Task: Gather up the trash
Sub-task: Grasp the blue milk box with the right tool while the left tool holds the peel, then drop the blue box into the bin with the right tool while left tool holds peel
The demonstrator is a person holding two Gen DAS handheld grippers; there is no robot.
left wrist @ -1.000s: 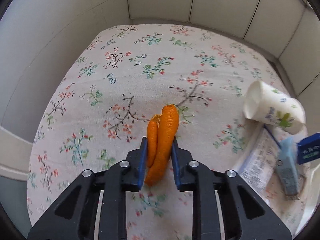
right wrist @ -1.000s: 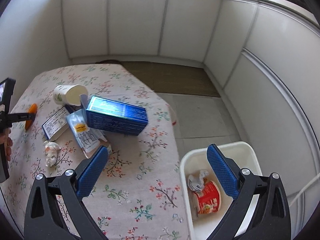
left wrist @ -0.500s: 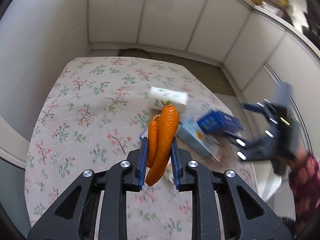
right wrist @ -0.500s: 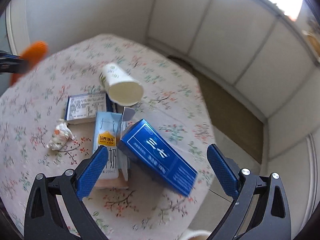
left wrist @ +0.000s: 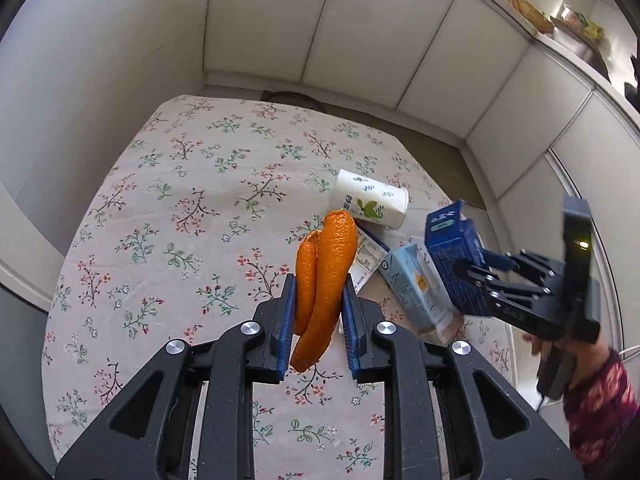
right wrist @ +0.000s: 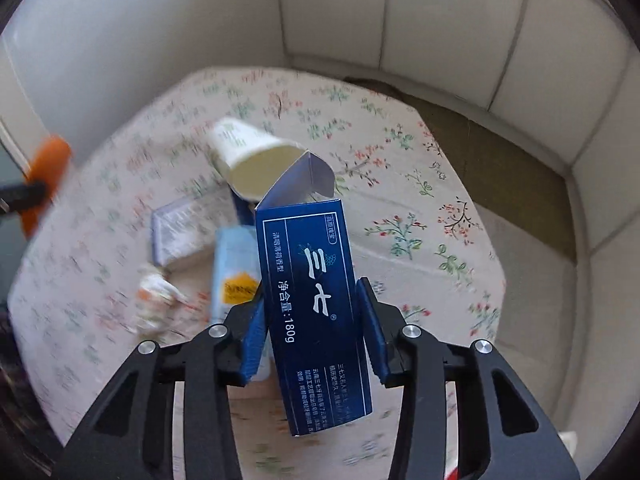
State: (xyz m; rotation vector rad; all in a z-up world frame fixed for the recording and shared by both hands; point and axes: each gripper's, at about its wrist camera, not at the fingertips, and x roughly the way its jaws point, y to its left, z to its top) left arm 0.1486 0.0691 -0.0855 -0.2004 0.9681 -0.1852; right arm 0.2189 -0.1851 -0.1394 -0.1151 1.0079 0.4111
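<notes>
Your left gripper (left wrist: 316, 312) is clamped on a curled strip of orange peel (left wrist: 326, 276), and you hold it in the air above the floral tablecloth (left wrist: 192, 208). The peel's long axis runs along the fingers: its upper end points away from you toward the far side of the table, and its lower end hangs down past the blue pads.

Your right gripper (right wrist: 312, 328) has just been closing, and its pads now press both long sides of a dark blue carton (right wrist: 312, 300). The carton's long axis lies along the fingers too. Its open end, with a pale flap sticking up, points forward and away from you; its other end sticks out below the jaws toward the camera. From the left wrist view you see that same carton (left wrist: 452, 260) tipped up off the cloth, gripped at its lower part, near the right edge of the table.

On the cloth beneath it lie a light blue drink carton (left wrist: 412, 284), a flat printed packet (right wrist: 180, 232), and a white paper cup (left wrist: 370, 204) on its side, its mouth facing the right gripper. A crumpled wrapper (right wrist: 154, 292) sits just left of the drink carton, blurred.
</notes>
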